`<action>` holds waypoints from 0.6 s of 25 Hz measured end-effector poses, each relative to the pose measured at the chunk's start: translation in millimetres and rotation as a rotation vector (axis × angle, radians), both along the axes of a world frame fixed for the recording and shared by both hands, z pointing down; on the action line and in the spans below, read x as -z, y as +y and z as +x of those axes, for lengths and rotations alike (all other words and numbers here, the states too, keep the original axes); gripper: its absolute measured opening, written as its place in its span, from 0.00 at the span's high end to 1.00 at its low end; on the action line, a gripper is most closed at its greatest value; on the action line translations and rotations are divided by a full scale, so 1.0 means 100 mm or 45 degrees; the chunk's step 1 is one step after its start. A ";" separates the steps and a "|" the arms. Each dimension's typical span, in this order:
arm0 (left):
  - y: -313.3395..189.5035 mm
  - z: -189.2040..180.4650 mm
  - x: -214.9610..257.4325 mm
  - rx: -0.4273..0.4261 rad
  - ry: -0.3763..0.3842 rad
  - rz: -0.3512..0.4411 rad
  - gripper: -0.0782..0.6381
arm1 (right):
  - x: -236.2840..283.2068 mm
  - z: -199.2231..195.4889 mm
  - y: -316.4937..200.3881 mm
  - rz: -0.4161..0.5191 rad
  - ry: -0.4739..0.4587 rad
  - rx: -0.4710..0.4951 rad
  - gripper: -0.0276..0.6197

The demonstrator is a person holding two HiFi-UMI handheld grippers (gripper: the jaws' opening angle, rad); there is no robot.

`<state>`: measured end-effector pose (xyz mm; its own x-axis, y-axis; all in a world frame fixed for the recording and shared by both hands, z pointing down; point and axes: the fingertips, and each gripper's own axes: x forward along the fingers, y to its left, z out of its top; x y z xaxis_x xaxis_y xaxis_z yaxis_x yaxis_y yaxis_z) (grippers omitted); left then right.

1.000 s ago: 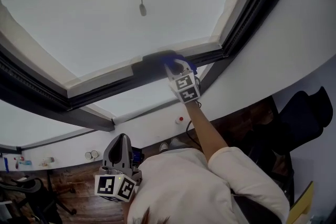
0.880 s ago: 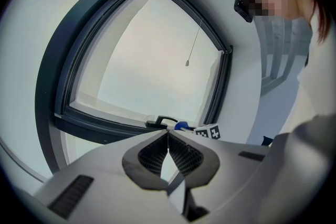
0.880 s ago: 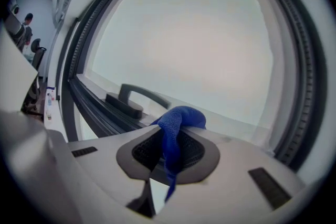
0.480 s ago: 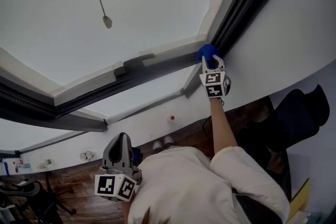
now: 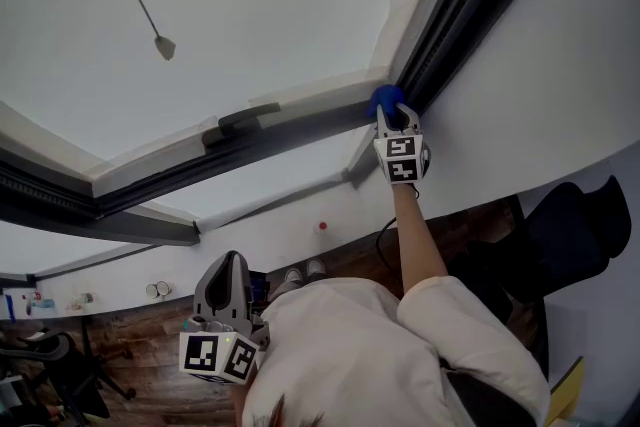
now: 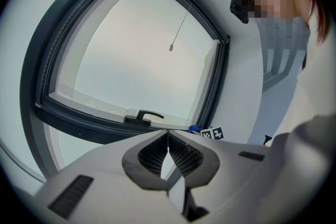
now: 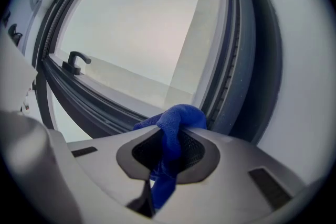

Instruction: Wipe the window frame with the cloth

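My right gripper (image 5: 390, 111) is shut on a blue cloth (image 5: 386, 99) and holds it against the lower right corner of the dark window frame (image 5: 290, 133). In the right gripper view the blue cloth (image 7: 176, 122) bulges from between the jaws of the right gripper (image 7: 168, 136), right at the frame's corner (image 7: 220, 105). My left gripper (image 5: 226, 310) hangs low by the person's body, far from the window. The left gripper (image 6: 167, 135) shows its jaws shut with nothing between them, and beyond them the blue cloth (image 6: 195, 128) at the frame corner.
A black window handle (image 5: 243, 120) sits on the bottom rail left of the cloth. A blind cord with a weight (image 5: 164, 46) hangs before the pane. The white wall (image 5: 540, 85) lies right of the frame. A dark chair (image 5: 580, 235) stands on the wooden floor below.
My right gripper has slid the cloth rightward along the bottom rail, from near the handle into the lower right corner. The left gripper has stayed where it was.
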<state>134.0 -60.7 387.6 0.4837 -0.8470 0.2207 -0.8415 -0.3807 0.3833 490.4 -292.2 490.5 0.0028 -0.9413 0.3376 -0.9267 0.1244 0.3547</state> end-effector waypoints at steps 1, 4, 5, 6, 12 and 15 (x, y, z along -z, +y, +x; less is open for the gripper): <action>0.00 0.03 -0.02 0.004 0.003 -0.001 0.88 | 0.00 0.00 -0.01 0.022 -0.027 0.017 0.88; 0.04 0.15 -0.09 0.009 0.008 -0.007 0.88 | 0.00 -0.02 -0.03 0.059 -0.071 0.073 0.88; 0.05 0.20 -0.09 0.003 0.007 -0.008 0.88 | 0.00 -0.01 -0.02 0.054 -0.073 0.078 0.88; 0.07 0.24 -0.09 -0.004 0.005 -0.006 0.88 | 0.00 0.01 -0.01 0.046 -0.072 0.073 0.88; 0.09 0.30 -0.05 -0.018 -0.003 0.008 0.88 | -0.01 0.06 0.01 0.044 -0.065 -0.019 0.88; 0.13 0.27 -0.06 -0.011 0.001 0.006 0.88 | -0.01 0.00 0.02 0.033 -0.074 -0.025 0.88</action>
